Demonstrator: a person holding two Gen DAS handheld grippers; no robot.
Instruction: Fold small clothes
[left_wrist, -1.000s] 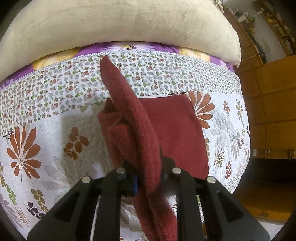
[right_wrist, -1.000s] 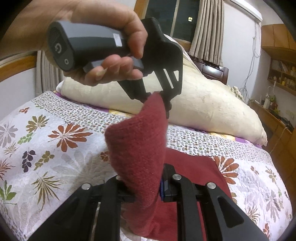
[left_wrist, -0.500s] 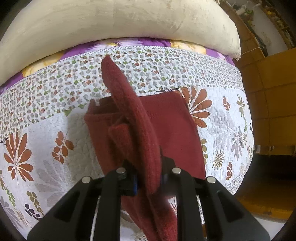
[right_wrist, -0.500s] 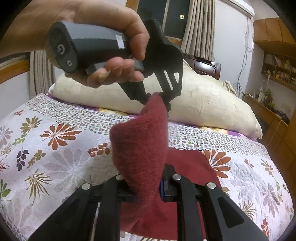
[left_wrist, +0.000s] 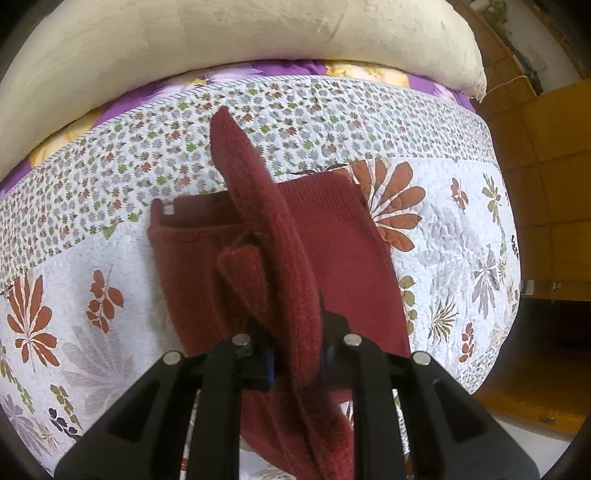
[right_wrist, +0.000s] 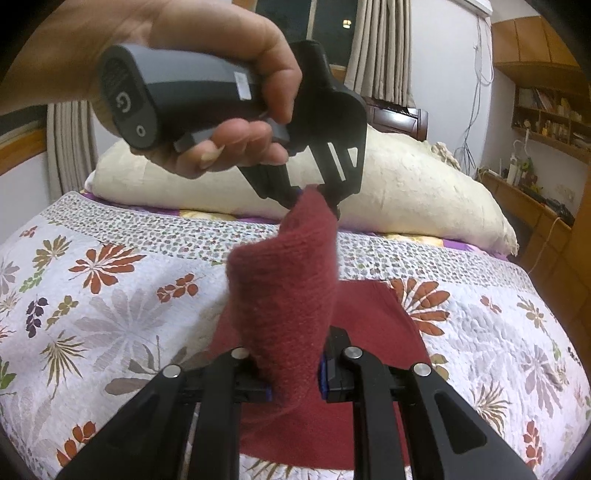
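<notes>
Your left gripper (left_wrist: 295, 363) and right gripper (right_wrist: 293, 373) each pinch the dark red fuzzy knit garment (left_wrist: 332, 258) tight, its lifted edge stretched between them.

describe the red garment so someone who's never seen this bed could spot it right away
On the floral quilt, just in front of the long cream pillow, lies a dark red knit garment. It is the only plain-coloured cloth on the patterned bedding, and one edge is lifted, pinched by the left claw and right claw.
</notes>
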